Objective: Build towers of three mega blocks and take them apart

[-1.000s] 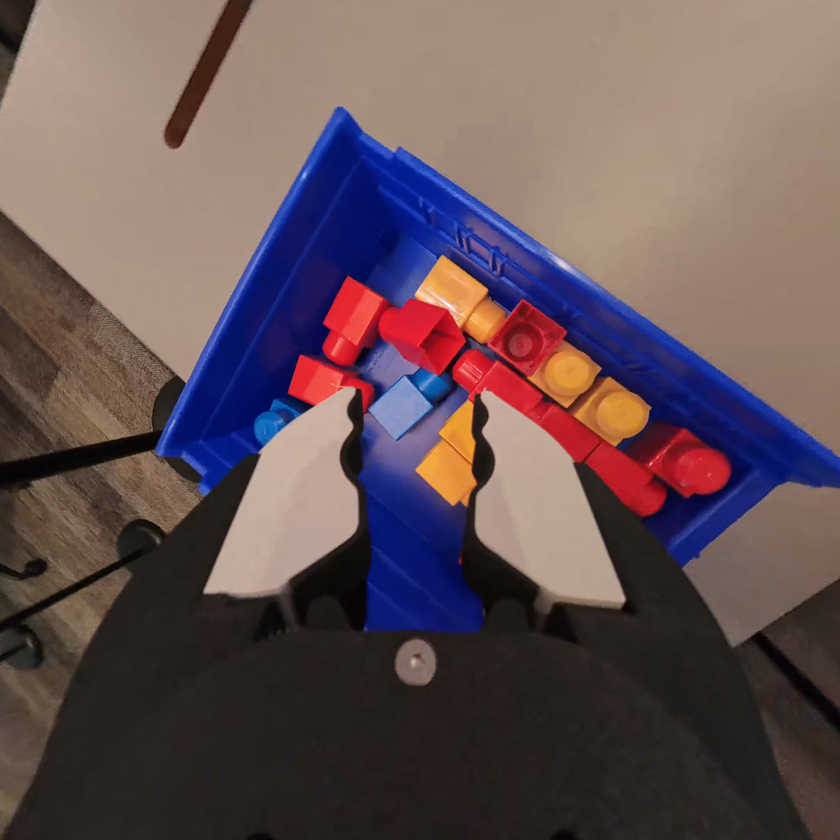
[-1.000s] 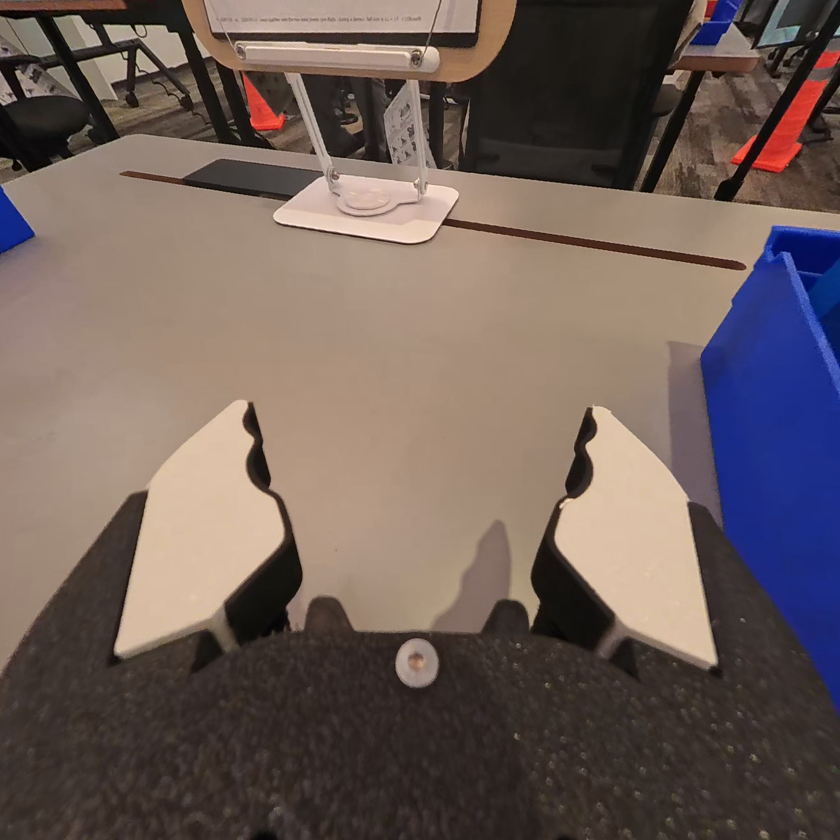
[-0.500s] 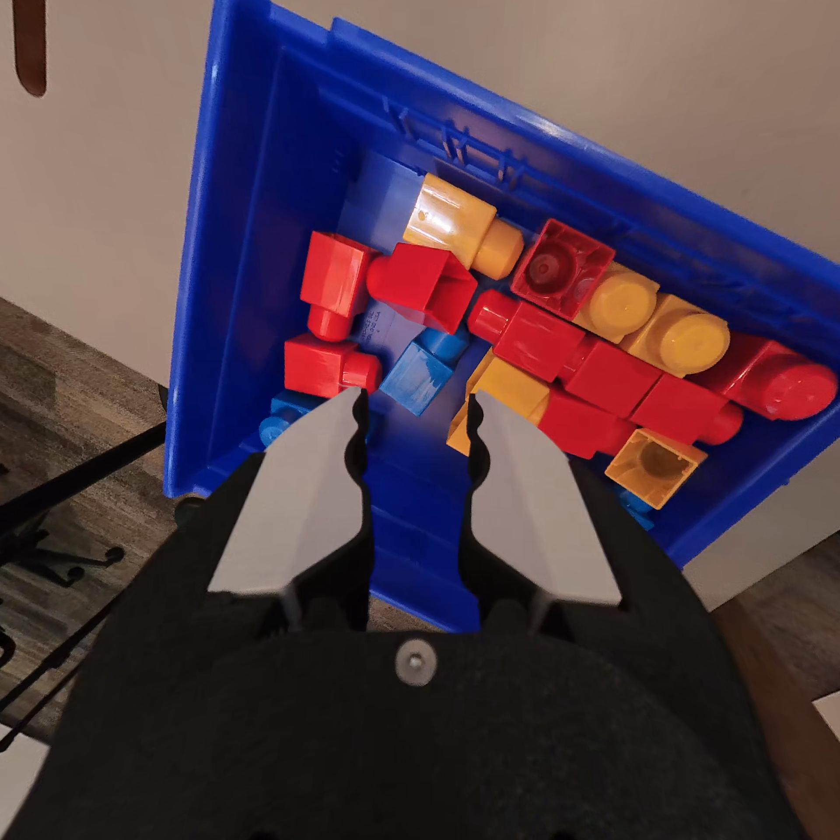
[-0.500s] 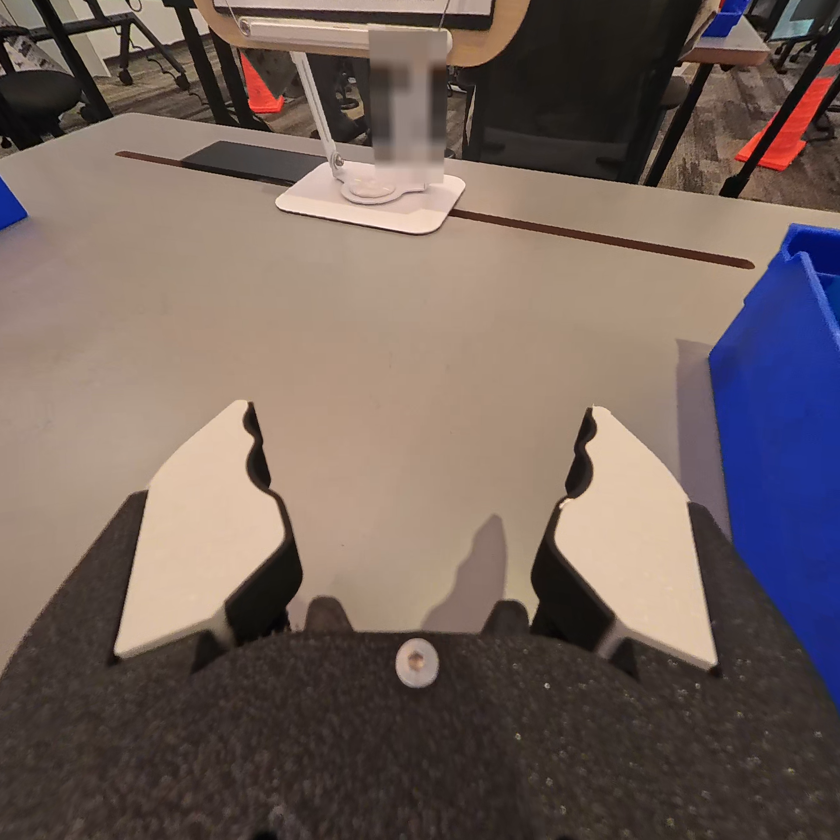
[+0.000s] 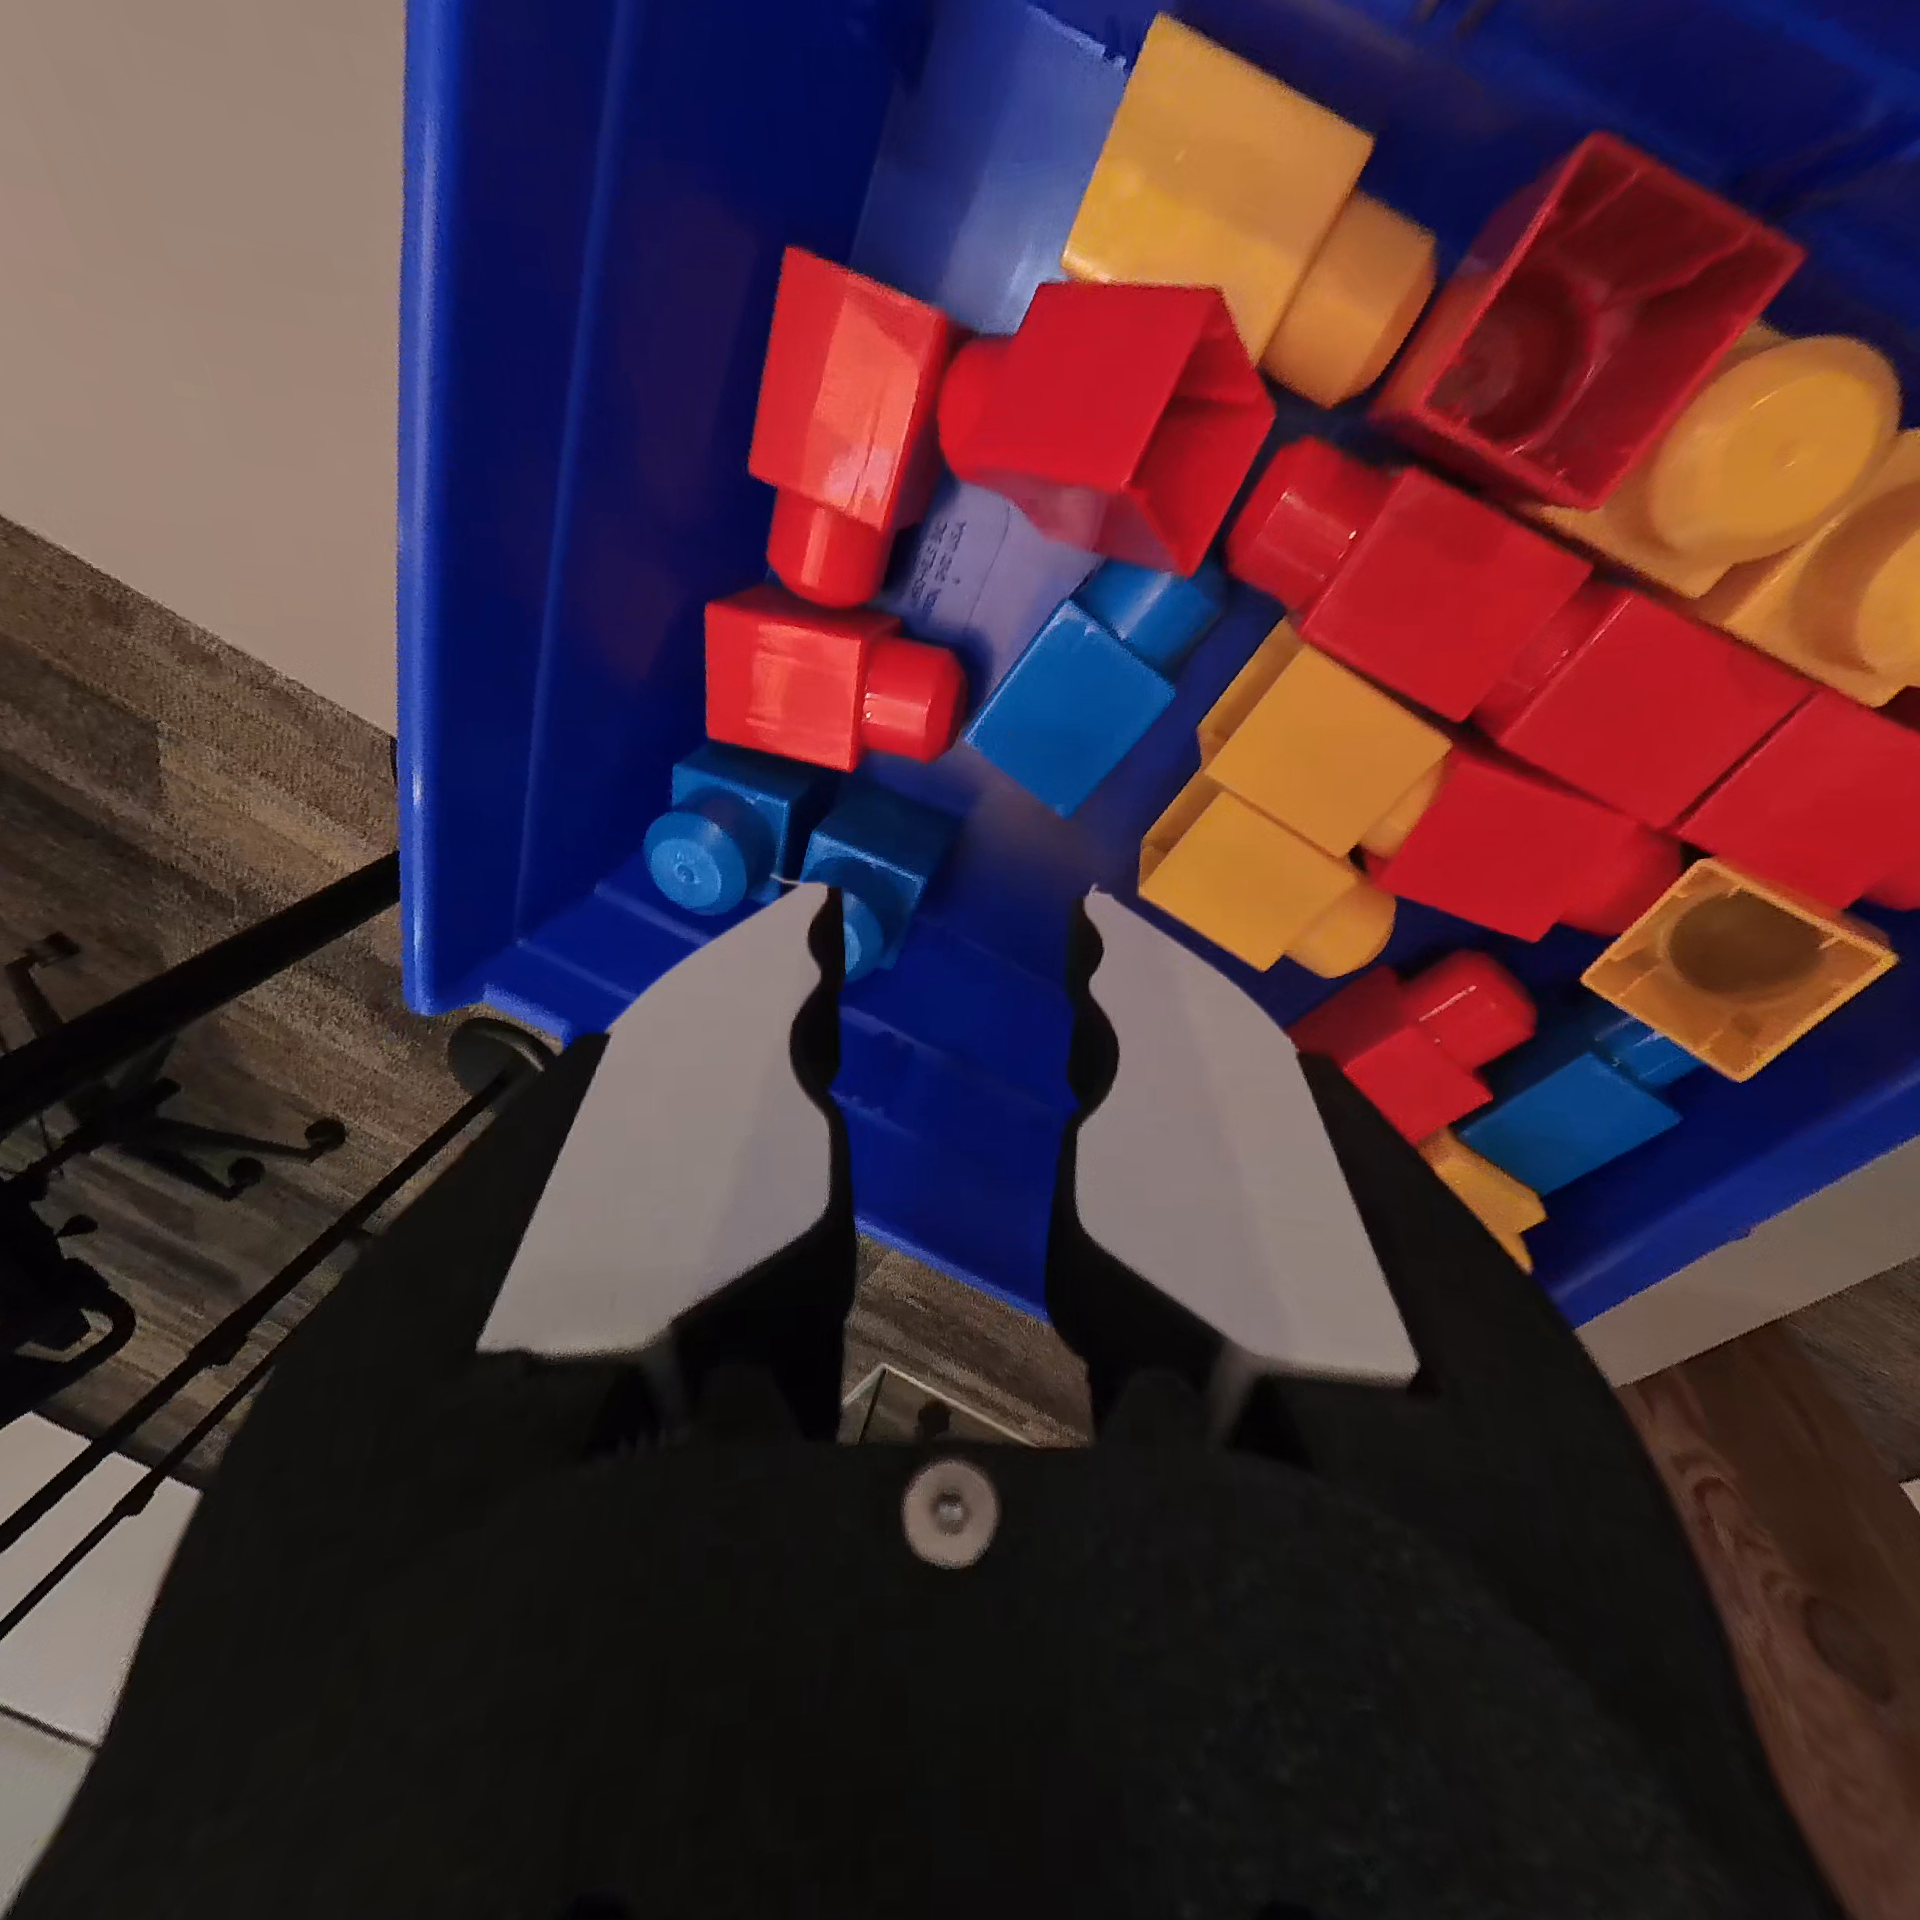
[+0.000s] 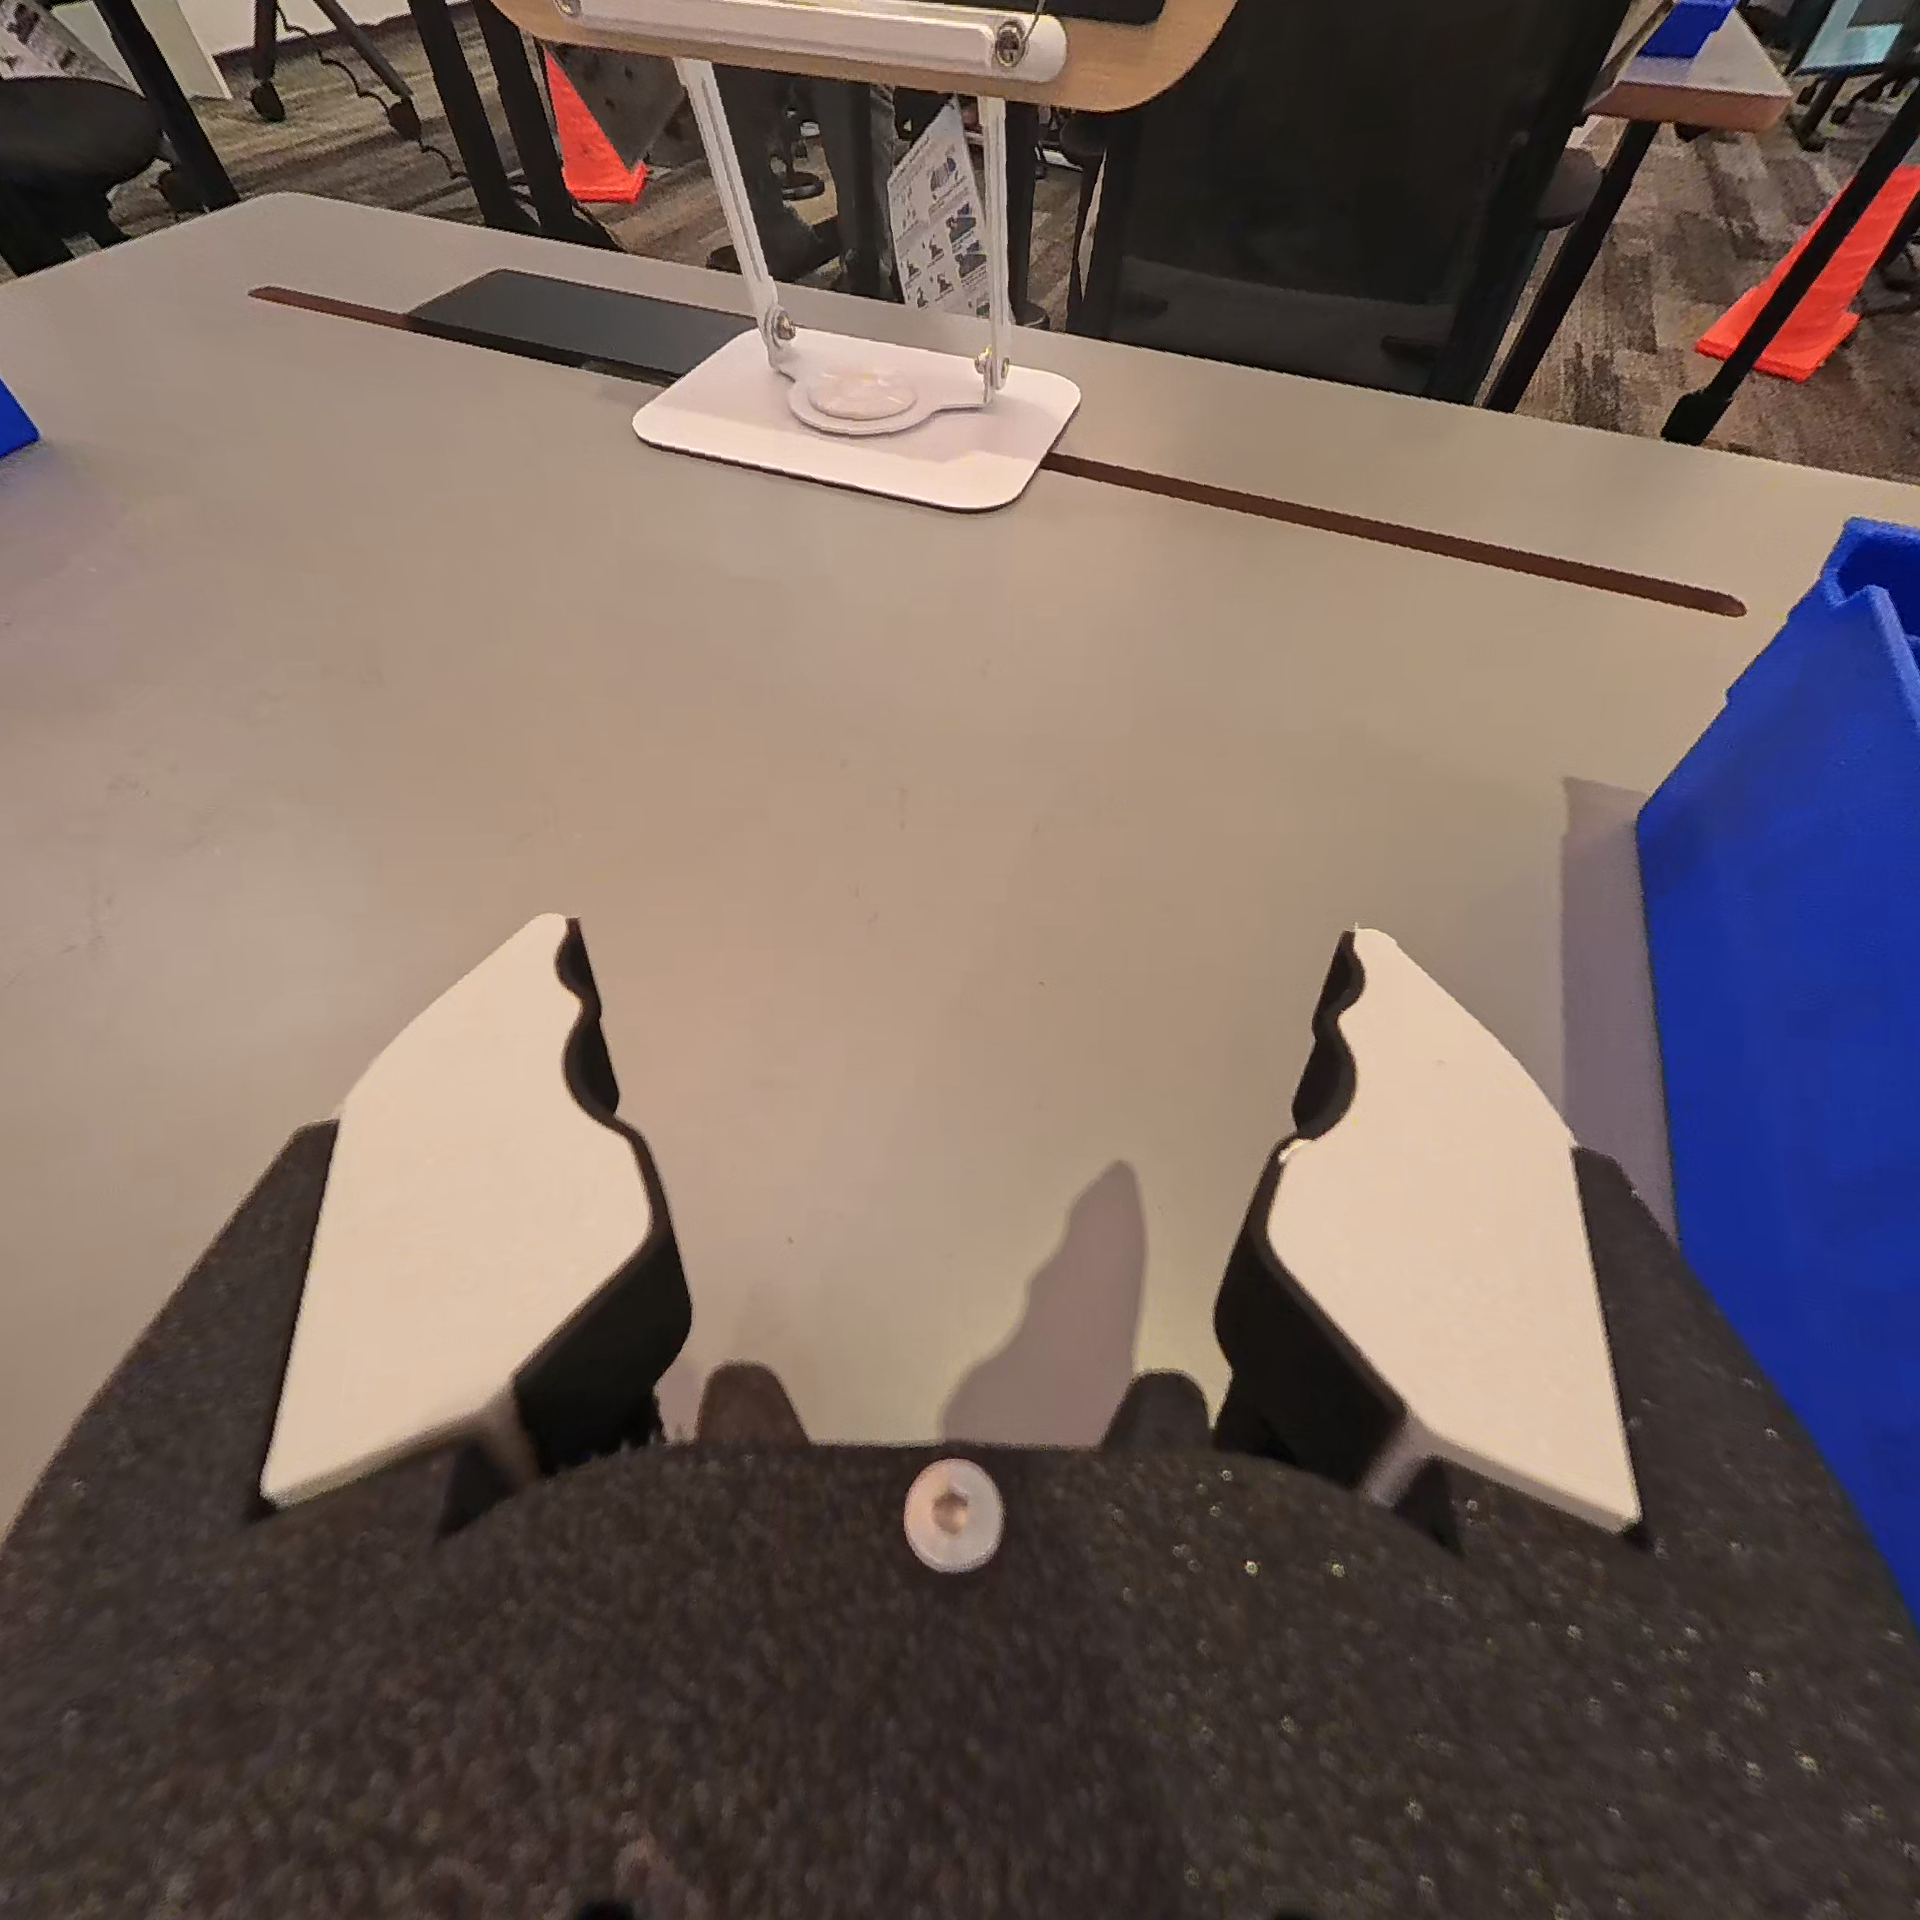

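Note:
A blue bin holds several loose red, yellow and blue mega blocks. My left gripper hovers over the bin's near end, partly open and empty. A blue block lies just ahead of its tips. A red block and two small blue blocks lie to the left, yellow blocks to the right. My right gripper is wide open and empty, low over the bare grey table. No block shows in the right wrist view.
A second blue bin stands at the right of the right gripper. A white stand base holding a board sits at the table's back, beside a dark slot. A blue corner shows far left. Chairs and orange cones stand beyond. Some 70 cm of space lies between my two pairs of fingers.
My left gripper has moved forward and lower over the bin, so the blocks appear larger and nearer. The right gripper has tilted down slightly and stayed open.

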### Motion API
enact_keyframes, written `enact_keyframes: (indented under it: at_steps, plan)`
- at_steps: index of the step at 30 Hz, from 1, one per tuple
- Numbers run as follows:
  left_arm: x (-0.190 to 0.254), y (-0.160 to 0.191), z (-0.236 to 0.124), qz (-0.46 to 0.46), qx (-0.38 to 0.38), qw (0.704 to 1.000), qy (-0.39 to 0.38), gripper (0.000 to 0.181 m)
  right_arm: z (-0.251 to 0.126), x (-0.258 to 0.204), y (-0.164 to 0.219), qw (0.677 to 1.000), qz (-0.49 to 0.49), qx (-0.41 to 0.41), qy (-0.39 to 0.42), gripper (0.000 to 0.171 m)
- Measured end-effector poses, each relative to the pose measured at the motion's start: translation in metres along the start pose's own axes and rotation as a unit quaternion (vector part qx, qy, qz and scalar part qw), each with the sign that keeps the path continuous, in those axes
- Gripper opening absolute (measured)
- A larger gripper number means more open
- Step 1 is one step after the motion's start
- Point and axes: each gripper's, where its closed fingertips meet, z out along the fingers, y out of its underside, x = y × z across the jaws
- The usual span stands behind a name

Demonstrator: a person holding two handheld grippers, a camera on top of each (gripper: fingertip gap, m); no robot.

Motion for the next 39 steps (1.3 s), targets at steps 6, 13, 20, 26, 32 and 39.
enact_keyframes:
  at_steps: [6, 13, 20, 26, 32, 39]
  plan:
    - [-0.01, 0.015, 0.002, 0.009, -0.032, 0.999, -0.006, 0.04, 0.003, -0.002, 0.0, 1.0, -0.005, -0.002, -0.002, 0.128]
    - [-0.018, 0.02, 0.018, 0.02, -0.06, 0.998, -0.001, 0.041, 0.002, -0.002, 0.0, 1.0, -0.009, -0.005, 0.001, 0.128]
    - [-0.021, 0.023, 0.03, 0.044, -0.07, 0.997, 0.0, 0.035, -0.002, 0.0, -0.006, 1.0, -0.014, 0.003, 0.004, 0.128]
    - [-0.023, 0.027, 0.035, 0.05, -0.076, 0.996, 0.003, 0.037, -0.001, -0.002, -0.008, 1.0, -0.025, 0.004, 0.003, 0.129]
    - [-0.027, 0.028, 0.038, 0.055, -0.082, 0.995, 0.003, 0.039, -0.002, -0.002, -0.009, 1.0, -0.028, 0.004, 0.004, 0.129]
    - [-0.023, 0.03, 0.039, 0.079, -0.109, 0.991, 0.009, 0.034, -0.003, -0.002, -0.012, 0.999, -0.033, 0.008, 0.004, 0.129]
